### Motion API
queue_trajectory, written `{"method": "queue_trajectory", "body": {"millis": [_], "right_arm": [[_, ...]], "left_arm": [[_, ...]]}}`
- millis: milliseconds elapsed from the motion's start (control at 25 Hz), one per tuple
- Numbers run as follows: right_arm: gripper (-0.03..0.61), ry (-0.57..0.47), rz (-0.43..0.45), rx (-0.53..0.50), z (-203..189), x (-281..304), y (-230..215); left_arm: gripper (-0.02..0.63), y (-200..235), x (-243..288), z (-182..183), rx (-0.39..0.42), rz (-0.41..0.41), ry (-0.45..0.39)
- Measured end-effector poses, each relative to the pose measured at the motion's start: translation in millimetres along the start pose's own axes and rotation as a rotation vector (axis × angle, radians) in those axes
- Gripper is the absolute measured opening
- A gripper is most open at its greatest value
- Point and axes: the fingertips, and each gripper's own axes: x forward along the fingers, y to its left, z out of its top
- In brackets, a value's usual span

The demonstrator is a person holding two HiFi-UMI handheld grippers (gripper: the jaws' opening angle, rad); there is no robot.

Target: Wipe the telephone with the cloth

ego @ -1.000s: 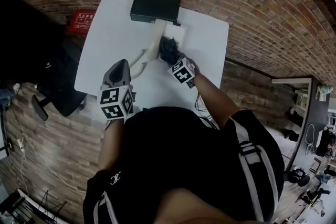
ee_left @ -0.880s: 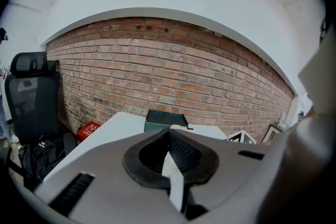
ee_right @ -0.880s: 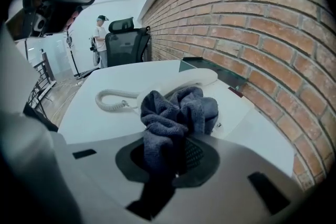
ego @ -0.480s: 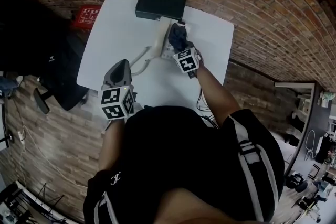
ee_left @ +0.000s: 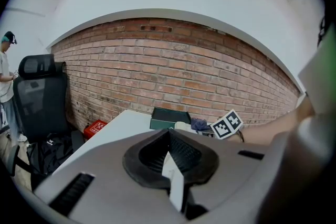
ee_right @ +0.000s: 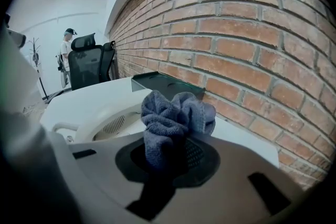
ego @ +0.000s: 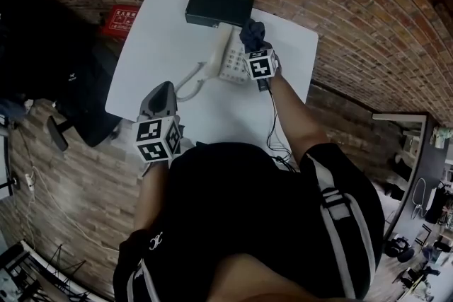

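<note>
right gripper [ee_right: 173, 150] tips buried in cloth [ee_right: 176, 115], telephone [ego: 230, 64] far corner under cloth at 1 o'clock, keypad too small to read, red box [ego: 119, 20] print illegible, person [ee_left: 5, 68] clipped at 9 o'clock, probably standing

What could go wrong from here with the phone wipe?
1. The left tongs are shut, empty and near the body, so nothing steadies the telephone. A push from the cloth may slide it on the table.
2. The handset lies along the telephone's left side; a sideways pass could knock it off.
3. The right tongs pinch only a bunched part of the cloth, so it might pull free.
</note>
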Motion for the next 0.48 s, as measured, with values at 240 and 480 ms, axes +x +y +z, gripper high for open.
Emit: {"method": "queue_trajectory", "body": {"millis": [240, 480], "right_arm": [[0.038, -0.039, 0.081, 0.178, -17, -13, 18], [0.038, -0.026, 0.151, 0.273, -48, -37, 50]], "left_arm": [[0.0, -8, 5, 3, 0.016, -0.027, -0.004], [0.0, -10, 5, 2, 0.023, -0.044, -0.002]]}}
